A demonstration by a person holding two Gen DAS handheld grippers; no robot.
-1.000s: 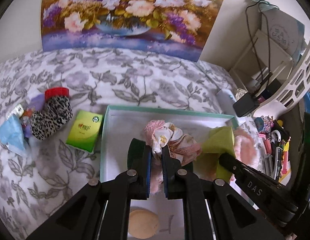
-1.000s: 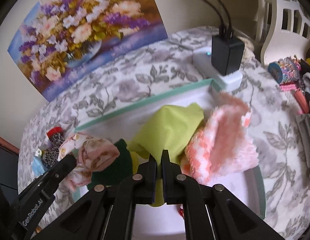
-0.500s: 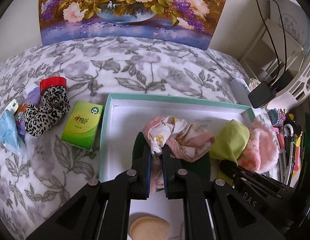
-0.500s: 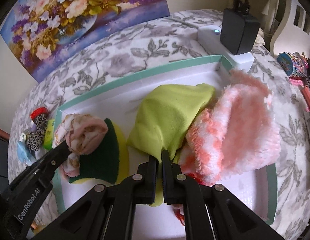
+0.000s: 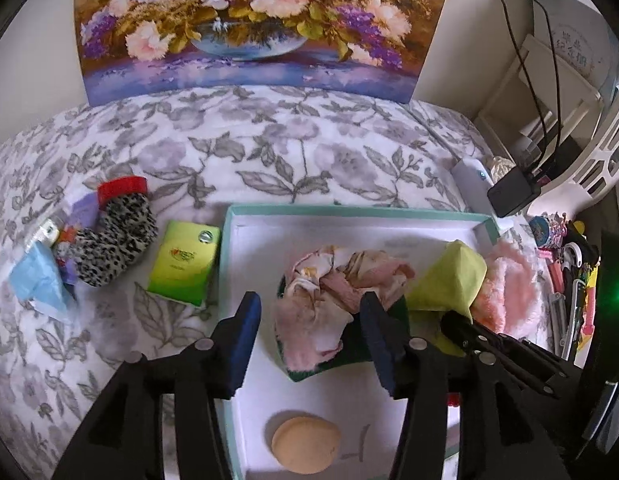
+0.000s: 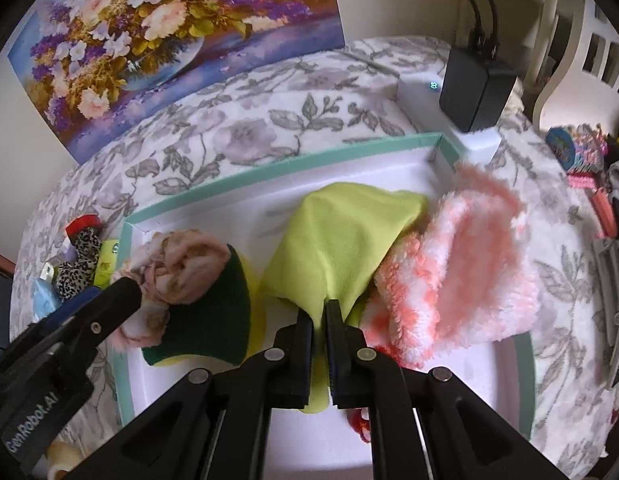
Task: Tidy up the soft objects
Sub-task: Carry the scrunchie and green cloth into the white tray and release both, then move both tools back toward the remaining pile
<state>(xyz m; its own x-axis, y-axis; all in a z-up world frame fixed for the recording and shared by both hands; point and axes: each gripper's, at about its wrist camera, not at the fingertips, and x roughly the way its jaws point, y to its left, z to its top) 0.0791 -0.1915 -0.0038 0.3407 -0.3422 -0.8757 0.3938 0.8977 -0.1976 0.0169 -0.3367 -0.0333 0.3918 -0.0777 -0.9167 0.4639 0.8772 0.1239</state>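
Observation:
A white tray with a teal rim (image 5: 349, 211) lies on the floral bedspread. In it a crumpled pink floral cloth (image 5: 329, 292) rests on a dark green sponge (image 5: 349, 344). My left gripper (image 5: 309, 308) straddles that cloth; its jaws are opening and the pads stand clear of the fabric. To the right my right gripper (image 6: 319, 312) is shut on a lime-green cloth (image 6: 341, 248), lifting it into a peak. A fluffy pink-and-white cloth (image 6: 461, 272) lies against the tray's right side. A beige round puff (image 5: 305, 444) sits at the tray's near edge.
Left of the tray lie a green tissue pack (image 5: 183, 264), a leopard-print sock (image 5: 117, 240) and a blue packet (image 5: 33, 284). A white power strip with a black charger (image 6: 469, 92) sits behind the tray's right corner. Stationery (image 5: 565, 264) crowds the right edge.
My left gripper has let go of the pink floral cloth, which now lies on the green sponge. The right gripper has kept its hold on the lime-green cloth.

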